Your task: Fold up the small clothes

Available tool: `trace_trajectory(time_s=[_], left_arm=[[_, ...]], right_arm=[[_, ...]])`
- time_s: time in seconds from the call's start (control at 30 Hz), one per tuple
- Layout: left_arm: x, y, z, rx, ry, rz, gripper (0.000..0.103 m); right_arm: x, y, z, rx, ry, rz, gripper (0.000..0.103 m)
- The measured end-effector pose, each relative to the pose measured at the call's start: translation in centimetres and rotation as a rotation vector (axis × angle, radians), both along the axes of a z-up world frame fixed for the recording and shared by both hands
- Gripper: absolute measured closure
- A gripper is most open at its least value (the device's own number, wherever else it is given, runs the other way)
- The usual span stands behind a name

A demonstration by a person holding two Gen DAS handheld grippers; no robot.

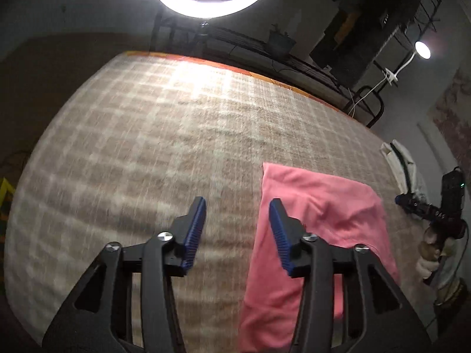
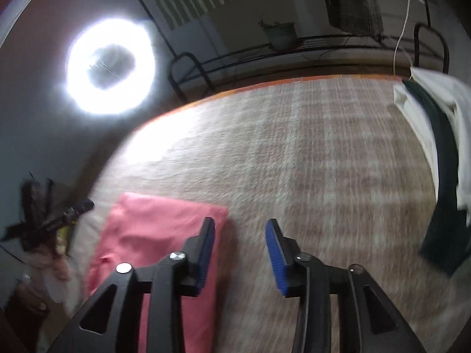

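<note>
Fingers spread on both grippers, nothing held, above the bed.
Left gripper (image 1: 237, 206) and right gripper (image 2: 240, 226) flank a pink cloth (image 1: 318, 206) lying folded flat on the blanket (image 1: 147, 147); a white-and-dark garment (image 2: 435, 135) at the far edge looks unfolded, likely next.

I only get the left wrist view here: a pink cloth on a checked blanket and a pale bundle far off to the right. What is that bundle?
Observer: In the right wrist view it is a white garment with a dark green garment lying across it, at the blanket's right edge.
Operator: Is the right gripper holding anything?
Observer: No. The right gripper is open, nothing between its blue pads.
Operator: Where is it relative to the pink cloth?
Observer: Its left finger overlaps the pink cloth's right edge; its other finger is over bare blanket.
</note>
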State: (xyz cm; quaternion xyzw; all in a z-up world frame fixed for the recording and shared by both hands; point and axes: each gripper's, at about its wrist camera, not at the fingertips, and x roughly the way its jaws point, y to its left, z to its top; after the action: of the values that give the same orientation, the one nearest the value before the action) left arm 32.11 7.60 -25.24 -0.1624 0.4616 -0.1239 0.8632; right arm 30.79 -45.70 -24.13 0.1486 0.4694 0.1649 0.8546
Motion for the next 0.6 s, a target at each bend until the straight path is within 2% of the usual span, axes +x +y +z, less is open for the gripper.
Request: trace_trajectory(time_s=[0.07, 0.1, 0.17, 0.3, 0.47, 0.6], left_arm=[[-2.2, 0.9, -0.7, -0.092, 0.059, 0.022, 0.047], [-3.6, 1.5, -1.4, -0.144, 0.102, 0.039, 0.047], [-5.7, 2.1, -2.9, -0.226, 0.171, 0.061, 0.047], [-9.1, 2.1, -5.4, -0.378, 0.284, 0.117, 0.047], [-9.8, 0.8, -5.3, -0.432, 0.289, 0.129, 0.047], [-9.1, -0.3, -5.0, -0.405, 0.265, 0.122, 0.047]], right_arm=[[-0.9, -0.4, -0.2, 0.052, 0.023, 0.009, 0.061], [-1.2, -0.6, -0.5, 0.075, 0.037, 0.011, 0.054], [-1.6, -1.0, -1.2, 0.126, 0.066, 0.009, 0.048], [-2.1, -1.4, -2.7, 0.2, 0.112, 0.002, 0.048], [-2.4, -1.4, -4.3, 0.277, 0.152, -0.012, 0.049], [-2.0, -0.9, -5.1, 0.303, 0.153, -0.008, 0.05]])
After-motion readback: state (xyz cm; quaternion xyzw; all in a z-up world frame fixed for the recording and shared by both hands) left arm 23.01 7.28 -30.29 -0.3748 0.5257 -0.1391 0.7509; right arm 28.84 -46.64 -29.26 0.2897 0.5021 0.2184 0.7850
